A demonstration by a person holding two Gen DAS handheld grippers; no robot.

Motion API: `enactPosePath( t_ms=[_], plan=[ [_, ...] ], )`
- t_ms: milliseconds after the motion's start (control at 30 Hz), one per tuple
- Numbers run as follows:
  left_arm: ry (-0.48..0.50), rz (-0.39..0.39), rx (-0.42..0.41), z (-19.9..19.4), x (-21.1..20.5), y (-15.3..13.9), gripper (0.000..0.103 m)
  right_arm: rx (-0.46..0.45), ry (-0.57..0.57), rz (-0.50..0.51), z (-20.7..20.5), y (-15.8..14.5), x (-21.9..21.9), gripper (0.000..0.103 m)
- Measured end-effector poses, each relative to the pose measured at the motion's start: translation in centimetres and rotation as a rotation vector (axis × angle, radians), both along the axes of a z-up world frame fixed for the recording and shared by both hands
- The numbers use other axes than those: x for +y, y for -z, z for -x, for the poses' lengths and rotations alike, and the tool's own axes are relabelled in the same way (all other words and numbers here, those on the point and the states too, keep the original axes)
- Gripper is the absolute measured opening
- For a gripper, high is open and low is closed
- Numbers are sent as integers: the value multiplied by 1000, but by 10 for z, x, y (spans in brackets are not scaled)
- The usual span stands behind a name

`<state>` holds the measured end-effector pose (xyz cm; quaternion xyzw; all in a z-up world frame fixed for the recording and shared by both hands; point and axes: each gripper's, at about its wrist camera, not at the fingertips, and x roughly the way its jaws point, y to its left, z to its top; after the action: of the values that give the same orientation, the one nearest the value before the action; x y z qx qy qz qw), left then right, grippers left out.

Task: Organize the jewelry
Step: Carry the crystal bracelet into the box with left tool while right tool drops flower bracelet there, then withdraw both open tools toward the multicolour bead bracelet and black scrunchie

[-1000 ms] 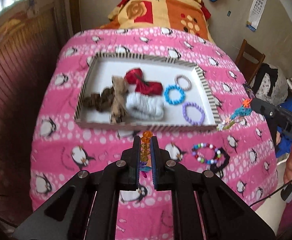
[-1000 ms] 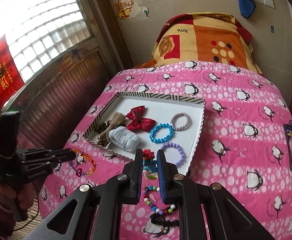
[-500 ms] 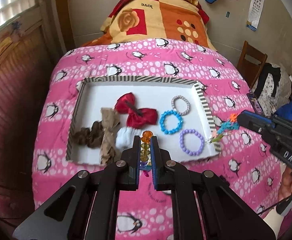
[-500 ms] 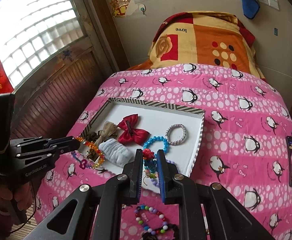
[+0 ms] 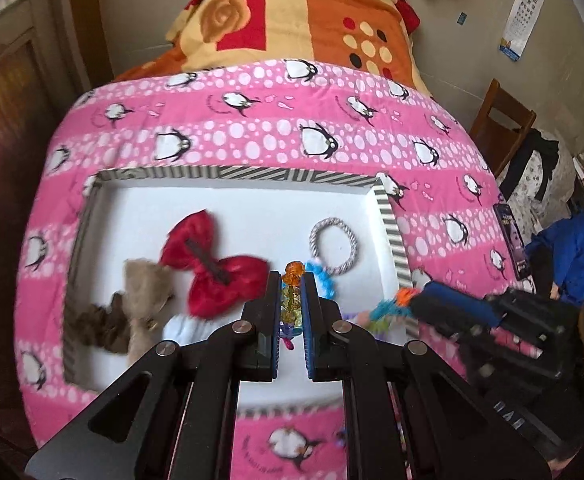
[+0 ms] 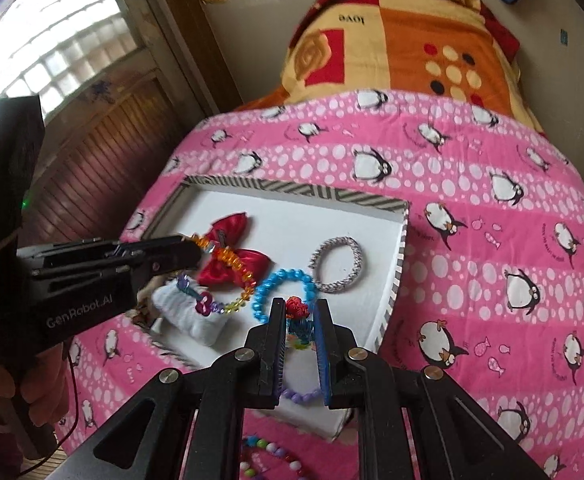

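The left claw (image 5: 291,286) is clenched on an amber bracelet (image 6: 228,258); in its own view only a few beads show between the fingers, while the right view shows the whole rainbow string hanging over the tray (image 6: 396,280), above the red bow (image 6: 232,264) and the white scrunchie (image 6: 190,314). The right claw (image 6: 299,312) is clenched on a red-and-teal bracelet (image 6: 298,318), mostly hidden by its fingers; the left view shows that piece blurred, at the tray's right wall near the front corner.

The blue bracelet (image 6: 282,290) and the purple bracelet (image 6: 300,394) lie in the tray, each partly covered by the right claw; the left view shows only a scrap of the blue one. The silver bracelet (image 5: 334,246) lies clear near the tray's right wall. The brown scrunchies (image 5: 128,312) at the tray's left end show only in the left view.

A multicolour bracelet (image 6: 268,458) lies on the bed (image 6: 472,240) before the tray's front edge, cut off by the right claw's frame. The tray's far half is bare white floor.
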<state>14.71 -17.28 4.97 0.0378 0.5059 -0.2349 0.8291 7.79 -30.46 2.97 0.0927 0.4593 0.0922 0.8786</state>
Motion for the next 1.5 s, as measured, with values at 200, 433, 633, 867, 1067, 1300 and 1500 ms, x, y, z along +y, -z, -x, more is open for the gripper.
enactPosePath(
  t_ms=[200,433,633,867,1067,1300,1500],
  plan=[
    [-65,-57,43,-45,-15,36,8,26,46,37,-33,30,-13,13],
    [-135,-122,64,-74,-1,66,8,37,76,31,-63,53,-23,13],
    [-151,-119,88,-71,9,80,14,53,73,35,-64,56,-22,42],
    [-165,-87,94,-53,23,65,50,38,68,16,-43,36,-19,42],
    [-166,-112,5,-13,35,40,58,16,85,-22,-4,16,-13,42],
    [-197,-110,-45,34,56,34,58,17,92,-31,29,11,2,42],
    [-220,-122,-54,64,73,35,58,35,80,-12,51,14,19,42]
  ],
)
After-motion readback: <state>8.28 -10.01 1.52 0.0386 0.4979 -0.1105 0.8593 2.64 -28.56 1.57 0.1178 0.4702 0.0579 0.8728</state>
